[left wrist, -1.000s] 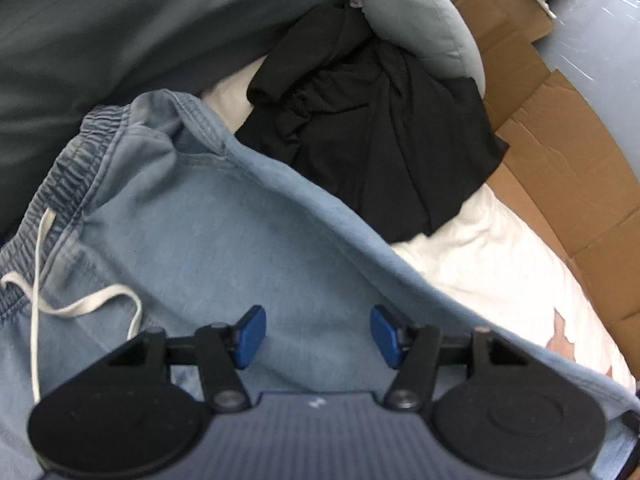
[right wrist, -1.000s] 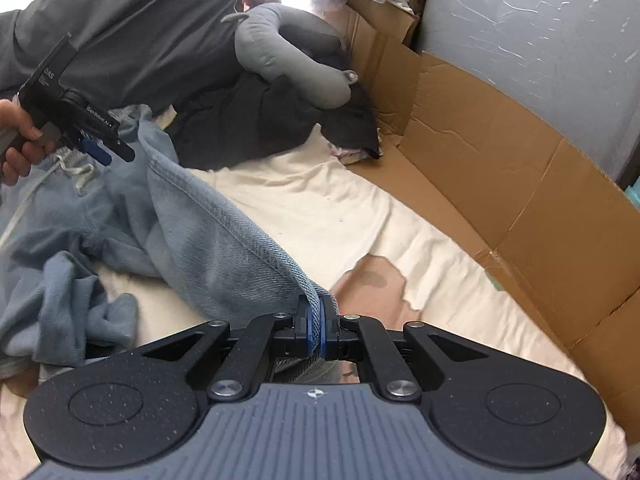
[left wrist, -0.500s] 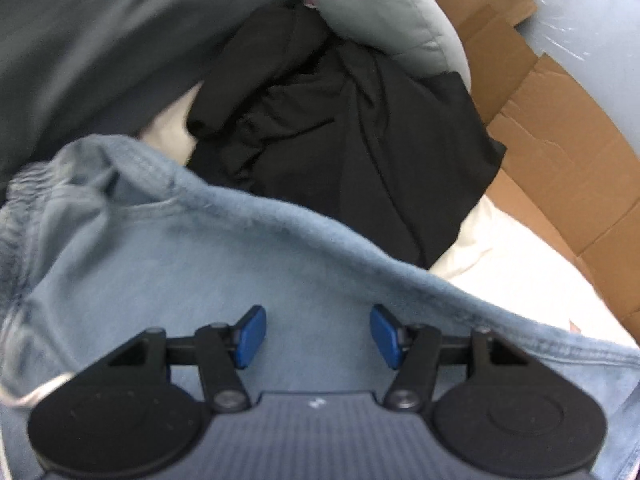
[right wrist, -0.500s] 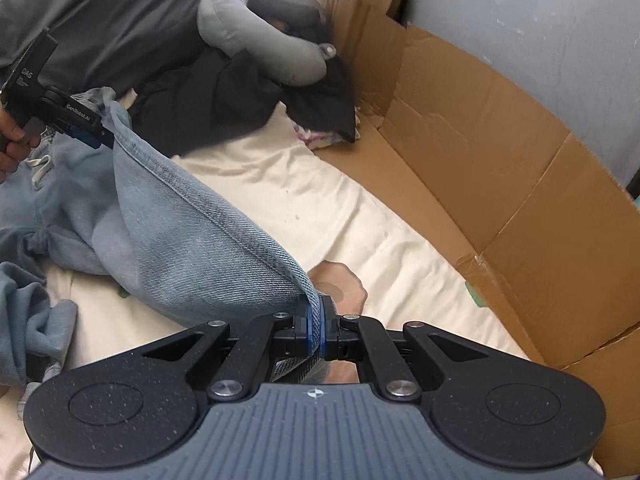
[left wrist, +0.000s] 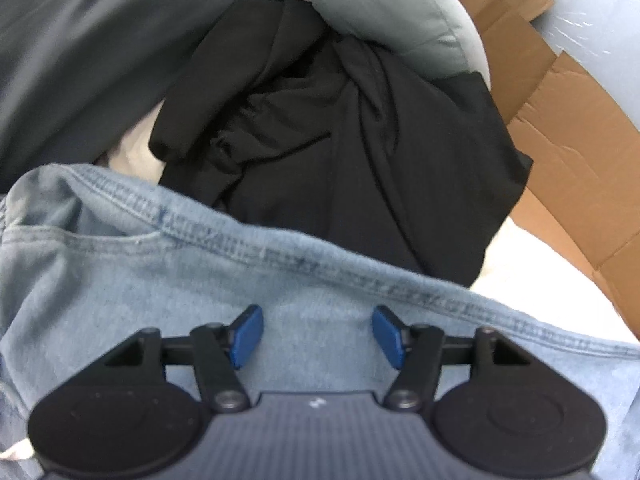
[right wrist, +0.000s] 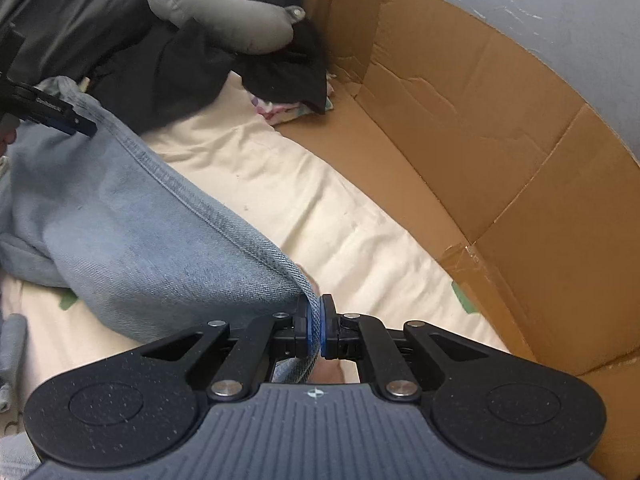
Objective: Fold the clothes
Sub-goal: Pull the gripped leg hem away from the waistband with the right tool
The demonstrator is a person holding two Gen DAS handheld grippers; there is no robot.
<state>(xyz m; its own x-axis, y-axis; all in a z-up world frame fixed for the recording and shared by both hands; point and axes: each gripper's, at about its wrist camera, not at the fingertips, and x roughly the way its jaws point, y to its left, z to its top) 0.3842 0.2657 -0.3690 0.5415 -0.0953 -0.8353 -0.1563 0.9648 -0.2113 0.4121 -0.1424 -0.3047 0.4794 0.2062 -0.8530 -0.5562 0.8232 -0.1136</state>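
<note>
Light blue denim trousers lie beneath my left gripper. Its jaws are opening, the blue pads wide apart over the cloth and not pressing on it. A stitched seam runs across just ahead of the pads. In the right wrist view the trousers stretch from the left gripper at the far left down to my right gripper. The right gripper is shut on the denim hem, which hangs lifted above the cream sheet.
A crumpled black garment lies just beyond the seam, with a grey neck pillow on top of it. Dark grey fabric fills the upper left. Cardboard walls enclose the right side, with a patterned cloth in the corner.
Both grippers have moved toward the black garment and sunk a little. The denim seam now stretches tauter between them. The waistband and white drawstring have left the left wrist view.
</note>
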